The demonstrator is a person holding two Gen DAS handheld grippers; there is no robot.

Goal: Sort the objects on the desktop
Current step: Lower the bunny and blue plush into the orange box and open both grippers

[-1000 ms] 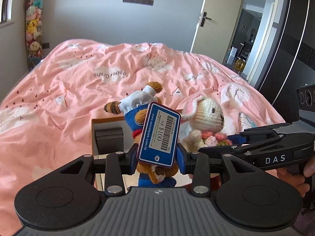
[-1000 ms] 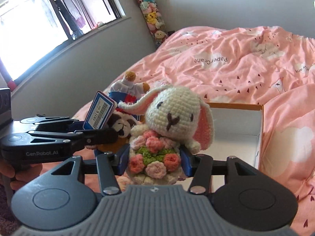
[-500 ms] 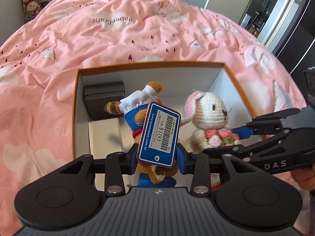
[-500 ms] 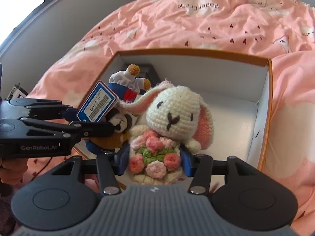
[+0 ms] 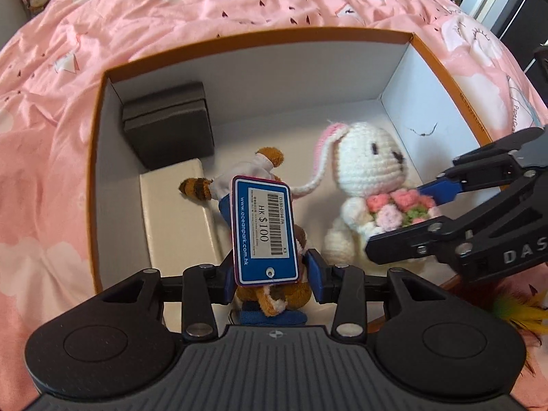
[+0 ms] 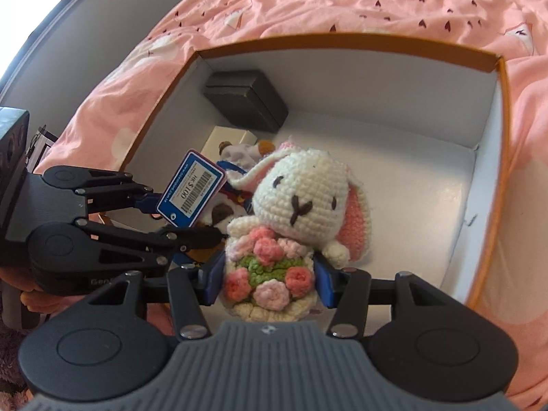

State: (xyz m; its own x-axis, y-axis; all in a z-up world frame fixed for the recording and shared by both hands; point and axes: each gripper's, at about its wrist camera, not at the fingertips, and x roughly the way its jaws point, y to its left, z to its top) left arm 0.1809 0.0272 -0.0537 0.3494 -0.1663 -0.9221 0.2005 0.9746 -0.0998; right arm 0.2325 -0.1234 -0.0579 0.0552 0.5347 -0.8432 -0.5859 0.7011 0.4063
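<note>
My left gripper [image 5: 270, 274] holds a brown plush toy [image 5: 274, 299] in blue and white clothes, with a blue price tag [image 5: 263, 229] hanging in front of it. Its jaws are opening, and the pads still touch the toy's sides. To its right, my right gripper [image 6: 267, 281] is shut on a white crocheted bunny [image 6: 301, 191] with a flower bouquet. Both toys hang low inside an orange-rimmed white box [image 5: 257, 39]. The right wrist view shows the left gripper [image 6: 185, 219] at the left, close beside the bunny.
A dark grey case [image 5: 167, 123] stands in the box's far left corner, with a flat white box [image 5: 174, 212] in front of it. The box lies on a pink duvet [image 5: 51, 120]. Something with red and yellow feathers [image 5: 513, 308] lies outside the box at the right.
Both grippers have tipped downward and sunk with their toys from above the bed into the box. The left jaws stand slightly wider around the plush toy.
</note>
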